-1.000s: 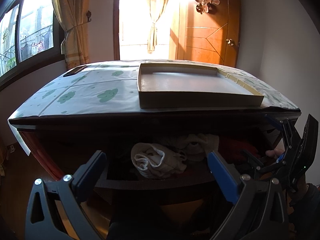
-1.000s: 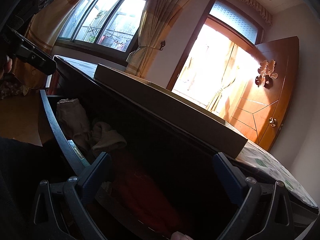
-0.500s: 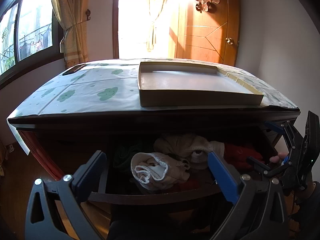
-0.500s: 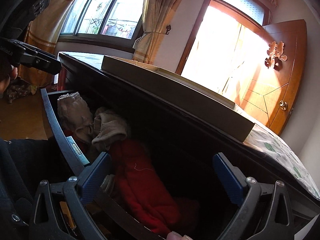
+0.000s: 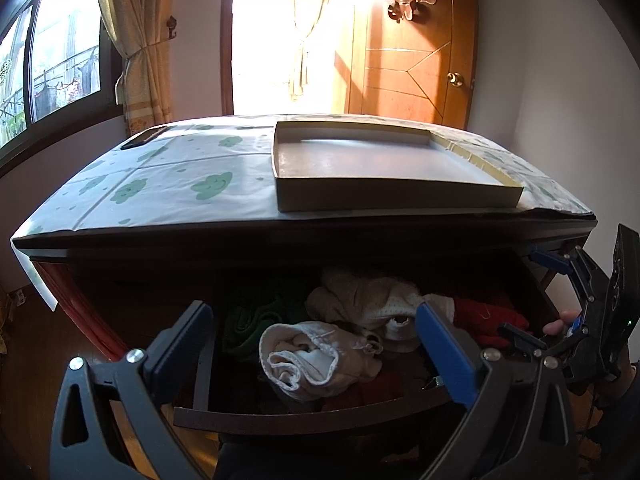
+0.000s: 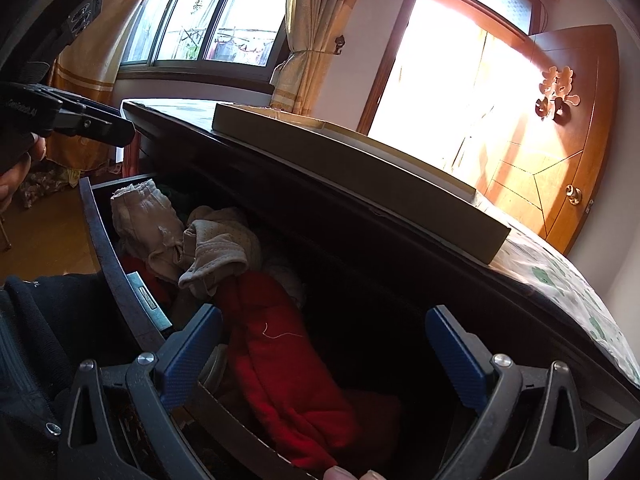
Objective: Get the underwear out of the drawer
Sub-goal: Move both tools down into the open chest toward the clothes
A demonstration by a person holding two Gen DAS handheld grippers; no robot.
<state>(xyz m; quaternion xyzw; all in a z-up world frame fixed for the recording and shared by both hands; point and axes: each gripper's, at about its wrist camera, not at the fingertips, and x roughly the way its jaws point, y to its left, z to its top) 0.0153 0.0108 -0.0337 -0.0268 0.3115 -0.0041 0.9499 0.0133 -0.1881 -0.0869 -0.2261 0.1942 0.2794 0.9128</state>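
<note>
Left wrist faces drawer front closely, right wrist from its right end, sharing clothes

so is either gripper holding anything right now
Nothing: the left gripper and right gripper are both open above the clothes in the drawer.

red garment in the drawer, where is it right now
In the right wrist view the red garment lies in the open drawer just ahead of the right gripper, beside the beige underwear.
</note>
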